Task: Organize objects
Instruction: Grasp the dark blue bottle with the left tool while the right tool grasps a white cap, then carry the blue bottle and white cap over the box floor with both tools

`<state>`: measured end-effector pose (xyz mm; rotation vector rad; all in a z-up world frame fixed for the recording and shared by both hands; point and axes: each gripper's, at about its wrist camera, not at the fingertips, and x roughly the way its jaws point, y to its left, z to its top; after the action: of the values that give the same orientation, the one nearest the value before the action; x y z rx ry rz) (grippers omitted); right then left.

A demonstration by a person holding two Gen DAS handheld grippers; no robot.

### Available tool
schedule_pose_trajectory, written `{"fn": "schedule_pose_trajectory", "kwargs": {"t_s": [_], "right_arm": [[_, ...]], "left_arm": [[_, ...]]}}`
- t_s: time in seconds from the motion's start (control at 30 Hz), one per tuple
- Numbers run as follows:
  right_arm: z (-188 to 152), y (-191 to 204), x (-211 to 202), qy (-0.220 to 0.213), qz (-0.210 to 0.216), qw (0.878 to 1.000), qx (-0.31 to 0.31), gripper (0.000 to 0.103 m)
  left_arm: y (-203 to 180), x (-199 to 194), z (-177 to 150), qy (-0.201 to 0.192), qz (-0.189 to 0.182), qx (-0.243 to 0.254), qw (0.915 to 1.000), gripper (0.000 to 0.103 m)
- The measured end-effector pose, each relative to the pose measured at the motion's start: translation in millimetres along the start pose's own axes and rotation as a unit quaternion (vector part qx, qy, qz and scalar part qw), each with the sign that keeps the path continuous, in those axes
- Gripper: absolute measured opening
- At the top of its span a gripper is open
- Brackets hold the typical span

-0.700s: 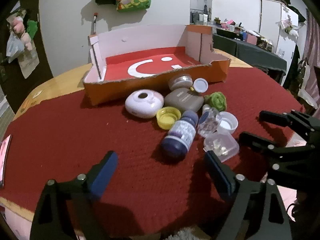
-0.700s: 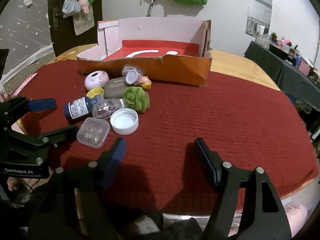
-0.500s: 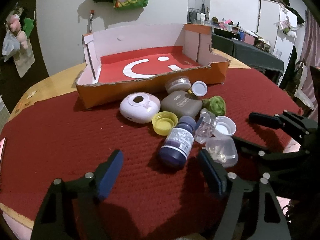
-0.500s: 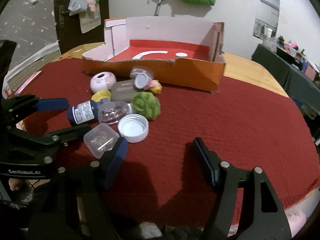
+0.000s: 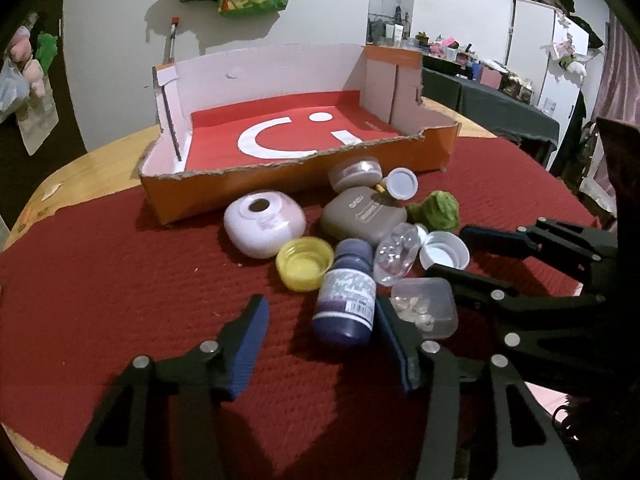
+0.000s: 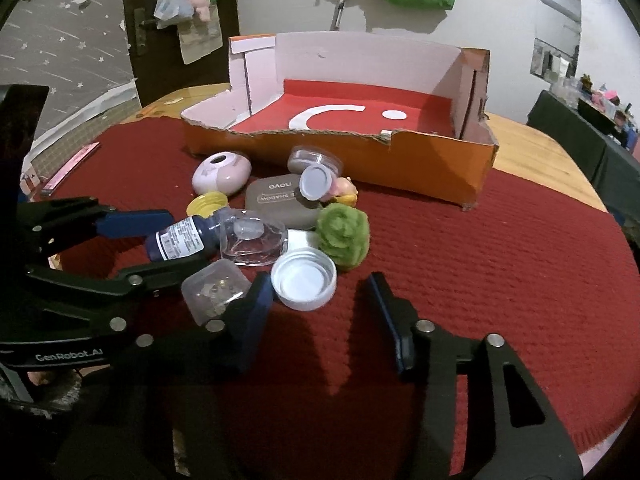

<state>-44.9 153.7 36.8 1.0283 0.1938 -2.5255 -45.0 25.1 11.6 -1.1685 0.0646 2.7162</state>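
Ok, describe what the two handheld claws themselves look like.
Both claws are matte black plastic frames with triangular cut-outs and silver round rivets. Each finger ends in a flat blue pad: see the left claw and the right claw. The left one's body carries white "GenRobot.AI" lettering. No cables or sleeves show.

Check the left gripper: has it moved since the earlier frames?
Yes. The left gripper has advanced toward the orange box; in the right wrist view its fingers now straddle the dark blue bottle, which earlier lay ahead of them.
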Motion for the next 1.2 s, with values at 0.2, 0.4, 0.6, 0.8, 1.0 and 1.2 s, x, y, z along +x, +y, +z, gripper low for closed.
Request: {"fn": "schedule_pose_trajectory", "kwargs": {"t_s": [0.2,0.4,0.6,0.8,1.0,1.2], "right_arm": [[2,1,0,0.005,0.008,1.0,-0.005,0.031],[1,0,-3,0.005,0.016,1.0,0.003,0.031],[-1,-3,-7,0.005,0.017,1.0,0.015,0.031],[1,-3,-16,-0.003,0.016,1.0,0.021,0.031],[6,-2,-23,-0.011,0.015,1.0,0.021,0.031],[12,-1,-28,-0.019,0.013,1.0,0.02,0.031]], "left_arm": [[-2,5,3,-0.002,-0.016,0.007,0.9999,0.047],[-5,1,2,0.0,-0.038,0.01,0.9992,0.028],[-6,-4,1,0.0,-0.05,0.009,0.9987,0.028],[-5,-12,0,-0.006,-0.046,0.007,0.9989,0.028],[-2,-21,4,-0.021,-0.044,0.005,0.9988,0.028],[2,-22,6,-0.025,-0.05,0.008,0.9984,0.028]]}}
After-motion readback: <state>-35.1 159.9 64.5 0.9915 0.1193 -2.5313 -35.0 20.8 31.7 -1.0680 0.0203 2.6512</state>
